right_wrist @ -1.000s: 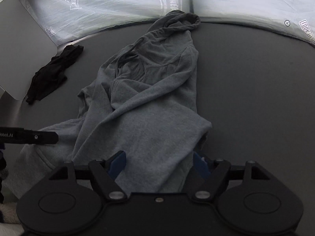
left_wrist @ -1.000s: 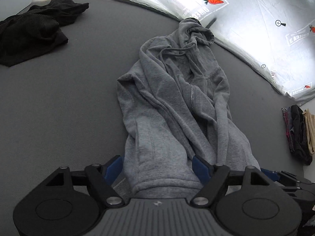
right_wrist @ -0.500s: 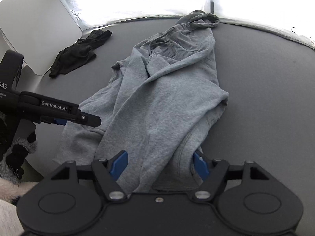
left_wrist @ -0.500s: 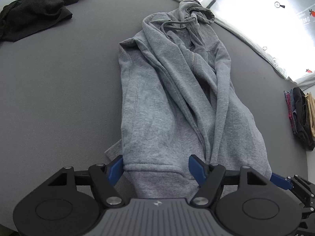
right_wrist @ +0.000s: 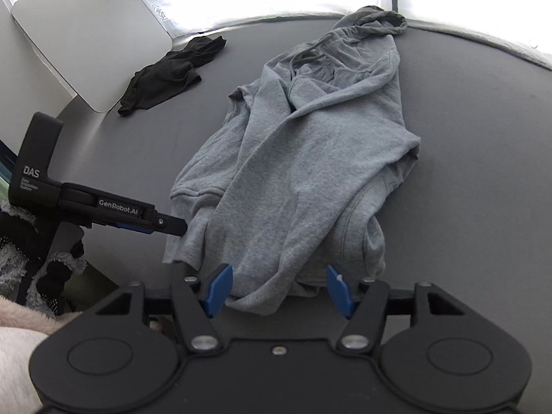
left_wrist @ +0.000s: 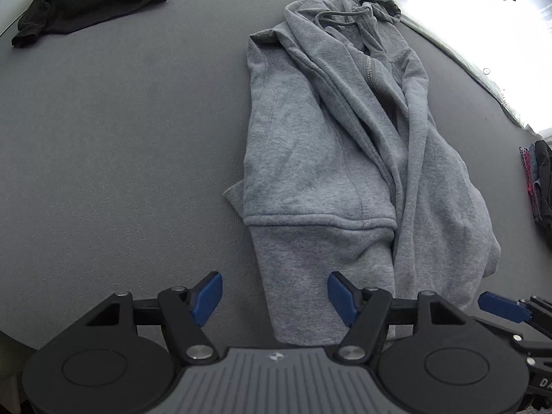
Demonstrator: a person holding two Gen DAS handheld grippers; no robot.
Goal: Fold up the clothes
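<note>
A grey zip hoodie (left_wrist: pixel 331 158) lies lengthwise on the dark grey table (left_wrist: pixel 120 145), hood at the far end and hem nearest me. My left gripper (left_wrist: pixel 274 296) is open over the hem's left corner. Its left pad is above bare table and its right pad above the cloth. In the right wrist view the left gripper's finger (right_wrist: pixel 165 222) points at the hem's left edge. My right gripper (right_wrist: pixel 278 289) straddles the bunched right end of the hoodie (right_wrist: pixel 303 158). Its jaws are closing with fabric between the pads, and no pinch shows.
A crumpled black garment (left_wrist: pixel 89 0) lies at the table's far left, also in the right wrist view (right_wrist: pixel 169 72). Folded clothes (left_wrist: pixel 538 179) are stacked at the right edge. A grey panel (right_wrist: pixel 86 34) leans at the back left. A fluffy sleeve (right_wrist: pixel 20 331) is at lower left.
Both grippers drew back toward the near edge, and the hoodie now lies longer and flatter. The left gripper slid left, so its left pad is off the cloth. The right jaws have narrowed.
</note>
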